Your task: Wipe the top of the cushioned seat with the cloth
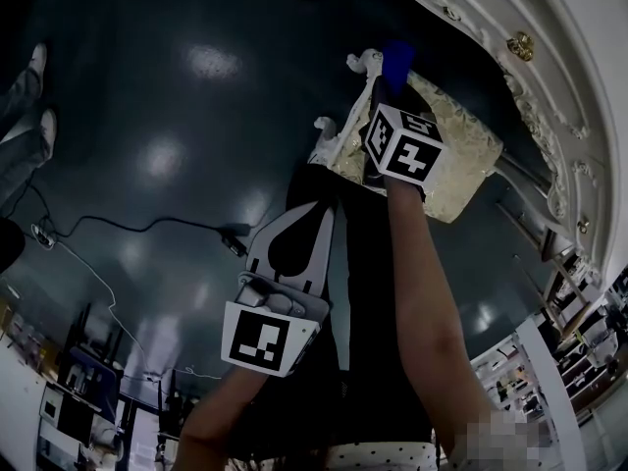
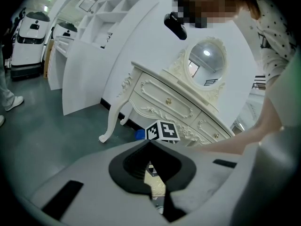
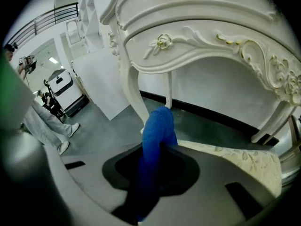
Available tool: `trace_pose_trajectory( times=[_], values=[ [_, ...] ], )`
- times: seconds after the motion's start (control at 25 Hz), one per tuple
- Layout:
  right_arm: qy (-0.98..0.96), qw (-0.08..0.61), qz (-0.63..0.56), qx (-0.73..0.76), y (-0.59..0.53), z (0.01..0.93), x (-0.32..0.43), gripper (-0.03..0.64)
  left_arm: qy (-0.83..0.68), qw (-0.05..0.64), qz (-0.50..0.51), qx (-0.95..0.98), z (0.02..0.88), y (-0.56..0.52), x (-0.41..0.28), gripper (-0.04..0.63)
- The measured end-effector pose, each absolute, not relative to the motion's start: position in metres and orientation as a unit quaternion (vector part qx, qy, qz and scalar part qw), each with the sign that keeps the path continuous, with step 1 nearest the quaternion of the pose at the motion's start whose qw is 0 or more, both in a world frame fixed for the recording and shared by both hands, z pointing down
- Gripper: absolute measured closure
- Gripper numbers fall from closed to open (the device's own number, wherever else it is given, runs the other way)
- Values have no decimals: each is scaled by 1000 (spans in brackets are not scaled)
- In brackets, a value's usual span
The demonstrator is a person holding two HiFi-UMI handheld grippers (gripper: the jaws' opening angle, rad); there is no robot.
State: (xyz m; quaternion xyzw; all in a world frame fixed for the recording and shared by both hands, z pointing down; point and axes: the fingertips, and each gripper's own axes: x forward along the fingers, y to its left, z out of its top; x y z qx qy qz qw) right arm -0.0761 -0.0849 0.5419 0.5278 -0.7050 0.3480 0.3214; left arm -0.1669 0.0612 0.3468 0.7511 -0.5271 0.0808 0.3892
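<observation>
The cushioned seat point(image 1: 461, 155) is cream with a leaf pattern and white carved legs, tucked beside the dressing table. My right gripper point(image 1: 378, 86) hovers over its left edge, shut on a blue cloth point(image 1: 397, 62) that sticks out past the fingertips. In the right gripper view the cloth point(image 3: 157, 131) rises from between the jaws of the right gripper point(image 3: 162, 147), with the seat point(image 3: 244, 161) just to the right and below. My left gripper point(image 1: 316, 209) hangs nearer to me, left of the seat, shut with nothing in it; its tips meet in the left gripper point(image 2: 149, 143) view.
A white ornate dressing table point(image 1: 549, 86) with gold knobs curves round the right side, and its curved leg point(image 3: 134, 88) stands close behind the cloth. An oval mirror point(image 2: 205, 68) sits on top. A black cable point(image 1: 128, 226) crosses the dark floor. A person's feet point(image 1: 29, 116) are far left.
</observation>
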Motion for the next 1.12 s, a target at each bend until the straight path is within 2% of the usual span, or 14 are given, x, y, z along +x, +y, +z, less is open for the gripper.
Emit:
trace_pose_trajectory(
  times=[0.48, 0.72, 0.92, 1.12],
  values=[
    [-719, 320, 352, 507, -89, 551, -85, 528, -528, 388, 87, 750, 354, 64, -162, 598],
    [-733, 244, 376, 512, -88, 521, -78, 528, -508, 381, 98, 766, 355, 62, -151, 598],
    [-731, 196, 379, 533, -68, 486, -36, 529, -475, 377, 121, 786, 352, 61, -124, 598],
    [-701, 164, 379, 581, -39, 460, 45, 528, -434, 363, 138, 813, 347, 56, -81, 598]
  ],
)
